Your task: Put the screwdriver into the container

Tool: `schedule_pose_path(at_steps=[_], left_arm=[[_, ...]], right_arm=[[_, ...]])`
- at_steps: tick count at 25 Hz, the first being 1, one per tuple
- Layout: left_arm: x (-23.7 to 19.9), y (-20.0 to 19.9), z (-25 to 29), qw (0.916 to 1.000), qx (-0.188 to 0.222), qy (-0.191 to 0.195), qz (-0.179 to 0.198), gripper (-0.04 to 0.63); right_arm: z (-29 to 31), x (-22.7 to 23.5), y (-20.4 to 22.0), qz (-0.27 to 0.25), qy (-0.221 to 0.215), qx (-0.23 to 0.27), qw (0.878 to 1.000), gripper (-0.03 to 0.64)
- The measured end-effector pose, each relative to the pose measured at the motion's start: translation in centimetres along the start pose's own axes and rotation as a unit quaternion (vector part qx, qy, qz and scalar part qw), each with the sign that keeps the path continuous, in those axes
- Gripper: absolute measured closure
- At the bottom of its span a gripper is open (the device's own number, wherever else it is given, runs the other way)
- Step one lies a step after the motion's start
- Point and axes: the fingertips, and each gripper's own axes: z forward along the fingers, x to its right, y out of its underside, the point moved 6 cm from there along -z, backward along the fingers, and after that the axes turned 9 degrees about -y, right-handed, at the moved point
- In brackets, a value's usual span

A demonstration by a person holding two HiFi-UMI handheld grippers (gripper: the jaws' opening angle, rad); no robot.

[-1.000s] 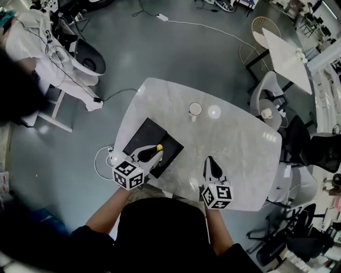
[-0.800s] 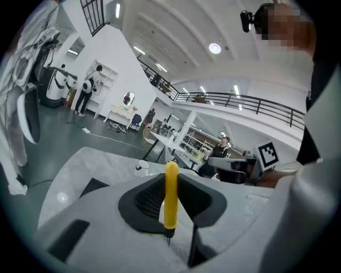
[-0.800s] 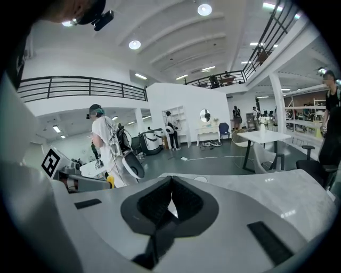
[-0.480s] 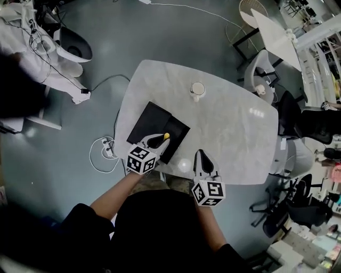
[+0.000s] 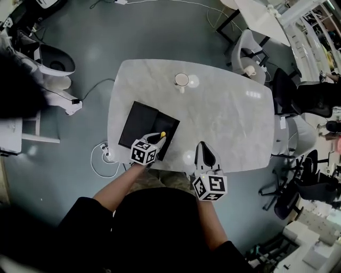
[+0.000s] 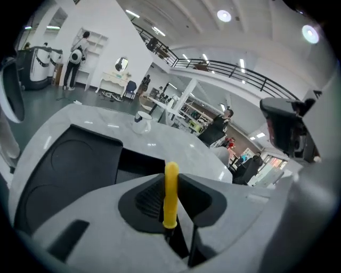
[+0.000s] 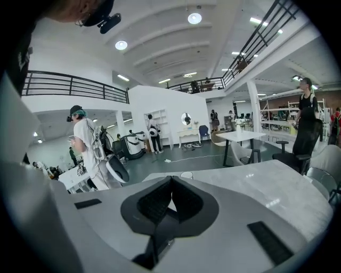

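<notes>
A screwdriver with a yellow handle (image 5: 163, 134) (image 6: 170, 192) stands upright between the jaws of my left gripper (image 5: 159, 138) (image 6: 170, 184), which is shut on it. The gripper hangs over the near right corner of the black container (image 5: 137, 121) (image 6: 74, 160), which lies open on the marble table (image 5: 229, 117) at its front left. My right gripper (image 5: 204, 145) (image 7: 170, 182) rests by the table's front edge, jaws shut with nothing between them.
A white cup (image 5: 181, 80) (image 6: 141, 121) stands at the far side of the table. White chairs (image 5: 248, 45) and a second table (image 5: 256, 16) are beyond it. A cable and plug (image 5: 104, 154) lie on the floor to the left. People stand in the hall in both gripper views.
The head view has swung, so the table sits higher in the picture. My left gripper keeps the screwdriver over the container's near corner. The right gripper has stayed by the front edge.
</notes>
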Motion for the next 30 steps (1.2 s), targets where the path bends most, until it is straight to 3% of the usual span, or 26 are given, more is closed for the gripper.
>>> schedule_pose_path(at_steps=[3,7,12,24,30], left_arm=[[-0.4,0.7,1.6,0.9996,-0.021,0.011,-0.014,0.512],[0.0,1.5,3.3,0.9986,-0.051,0.013,-0.004,0.512],[-0.2,2.7,5.2,0.9964,-0.076,-0.012,-0.036,0.512],[-0.9,3.6,7.5,0.9899,-0.114,-0.064,-0.056,0.512],[-1.2,3.9,9.4,0.9858,-0.142,-0.071,-0.054,0.512]], right_arm=[[-0.2,0.9,0.2,0.004,0.007,-0.004,1.000,0.606],[-1.0,2.7,0.7,0.010,0.015,-0.011,1.000,0.606],[-1.1,5.5,0.6,0.024,0.026,-0.009,0.999,0.606],[-0.8,9.6,0.5,0.031,0.020,-0.015,0.999,0.606],[-1.3,11.4,0.9,0.036,0.026,-0.015,0.999,0.606]])
